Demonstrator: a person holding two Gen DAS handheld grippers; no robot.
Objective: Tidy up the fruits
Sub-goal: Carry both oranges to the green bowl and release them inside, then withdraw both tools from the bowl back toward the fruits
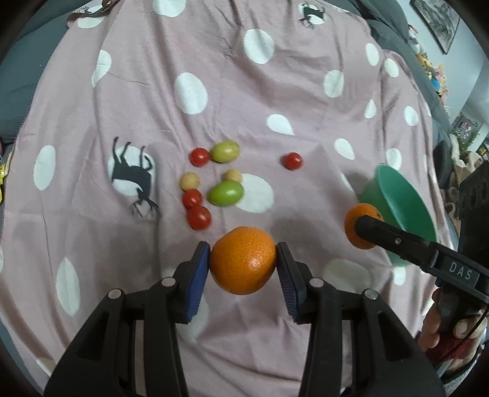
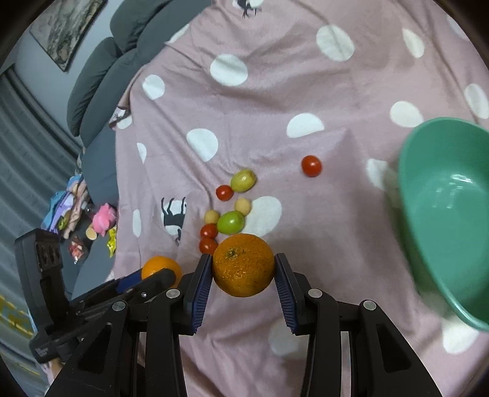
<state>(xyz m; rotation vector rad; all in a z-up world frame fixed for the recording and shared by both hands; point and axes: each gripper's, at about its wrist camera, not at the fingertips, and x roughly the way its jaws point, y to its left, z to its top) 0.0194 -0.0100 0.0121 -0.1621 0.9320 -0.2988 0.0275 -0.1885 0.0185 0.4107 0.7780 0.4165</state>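
Two oranges ride clamped, one per gripper: right gripper (image 2: 243, 268) should release its orange (image 2: 243, 265) low inside the green bowl (image 2: 428, 183), left gripper (image 1: 243, 262) following.

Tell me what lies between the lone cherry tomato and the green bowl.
Only bare spotted cloth lies between the lone cherry tomato and the green bowl, seen in the right wrist view.

A domestic interior, probably a living room or bedroom. A pink cloth (image 2: 275, 100) with white dots and deer silhouettes fills the centre of both views, draped over a soft grey surface. Grey cushions (image 2: 101, 67) lie at the upper left of the right wrist view, beneath a framed picture (image 2: 65, 27) on the wall. Soft toys (image 2: 104, 216) and small clutter occupy the left edge. A second framed picture (image 1: 440, 21) hangs at the upper right of the left wrist view.
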